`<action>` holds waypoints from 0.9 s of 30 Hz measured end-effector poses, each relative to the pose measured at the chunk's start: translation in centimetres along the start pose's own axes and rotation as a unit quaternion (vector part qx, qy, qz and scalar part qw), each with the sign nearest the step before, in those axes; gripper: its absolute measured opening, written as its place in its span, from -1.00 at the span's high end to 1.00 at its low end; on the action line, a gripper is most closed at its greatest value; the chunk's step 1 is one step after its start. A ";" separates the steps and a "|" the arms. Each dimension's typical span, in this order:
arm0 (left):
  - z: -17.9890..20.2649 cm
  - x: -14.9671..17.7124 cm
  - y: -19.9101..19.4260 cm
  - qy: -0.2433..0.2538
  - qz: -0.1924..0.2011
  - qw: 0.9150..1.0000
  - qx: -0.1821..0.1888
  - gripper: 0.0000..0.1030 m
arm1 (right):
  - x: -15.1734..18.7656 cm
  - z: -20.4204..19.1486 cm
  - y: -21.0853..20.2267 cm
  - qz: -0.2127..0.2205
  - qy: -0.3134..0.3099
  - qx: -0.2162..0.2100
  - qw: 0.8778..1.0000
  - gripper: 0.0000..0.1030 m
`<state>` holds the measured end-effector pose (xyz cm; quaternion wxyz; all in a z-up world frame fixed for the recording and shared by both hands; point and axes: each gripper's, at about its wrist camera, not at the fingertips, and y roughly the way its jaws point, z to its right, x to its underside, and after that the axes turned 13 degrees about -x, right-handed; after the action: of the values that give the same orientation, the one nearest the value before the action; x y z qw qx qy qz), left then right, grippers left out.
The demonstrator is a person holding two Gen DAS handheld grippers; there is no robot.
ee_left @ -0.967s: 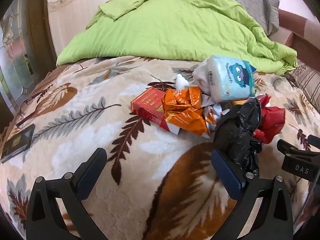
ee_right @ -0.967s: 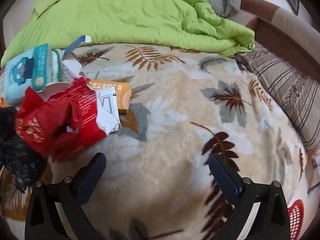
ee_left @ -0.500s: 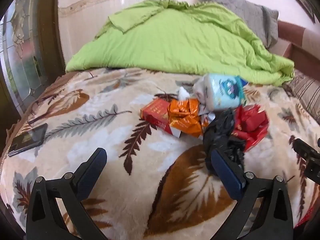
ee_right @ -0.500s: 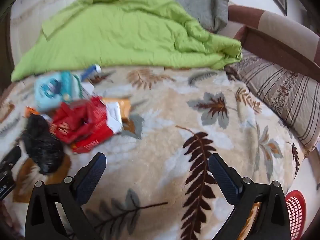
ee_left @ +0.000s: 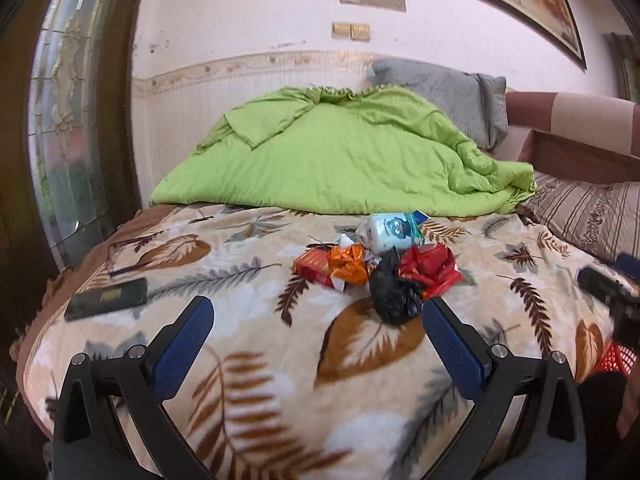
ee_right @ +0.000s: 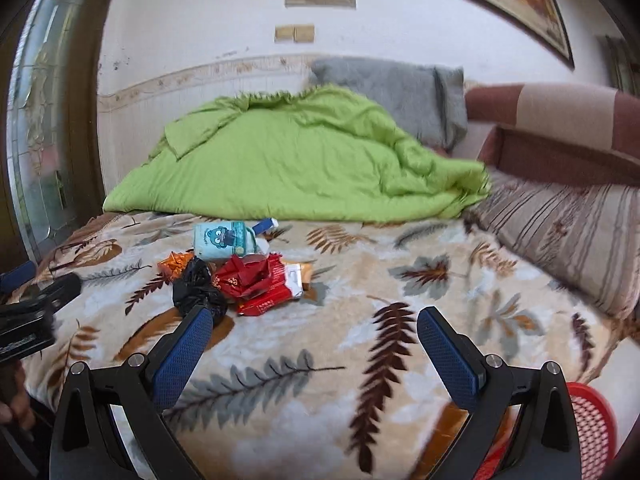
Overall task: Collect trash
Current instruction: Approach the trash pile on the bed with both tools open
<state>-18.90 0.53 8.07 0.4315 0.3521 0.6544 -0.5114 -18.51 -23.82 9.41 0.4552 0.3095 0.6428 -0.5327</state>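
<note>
Jaws of the left gripper [ee_left: 316, 330] and the right gripper [ee_right: 312, 330] are held wide apart and nothing is gripped. Beyond them, trash is piled on the leaf-patterned blanket [ee_left: 248, 364]: a black bag [ee_left: 394, 294], red wrappers [ee_right: 256, 280], an orange wrapper [ee_left: 348, 264], a tissue pack [ee_right: 224, 240].

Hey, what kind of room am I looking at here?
Most likely a bedroom: a bed under a leaf-print blanket, a rumpled green quilt and a grey pillow against the wall.
</note>
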 end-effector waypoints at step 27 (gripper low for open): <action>2.4 1.3 2.5 0.030 -0.042 0.999 0.013 -1.00 | 1.5 -1.1 2.3 -0.047 0.022 0.058 0.997 -1.00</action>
<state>-16.68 -1.25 5.71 0.3848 0.3454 0.6746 -0.5267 -17.34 -22.29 7.13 0.3967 0.3164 0.6346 -0.5829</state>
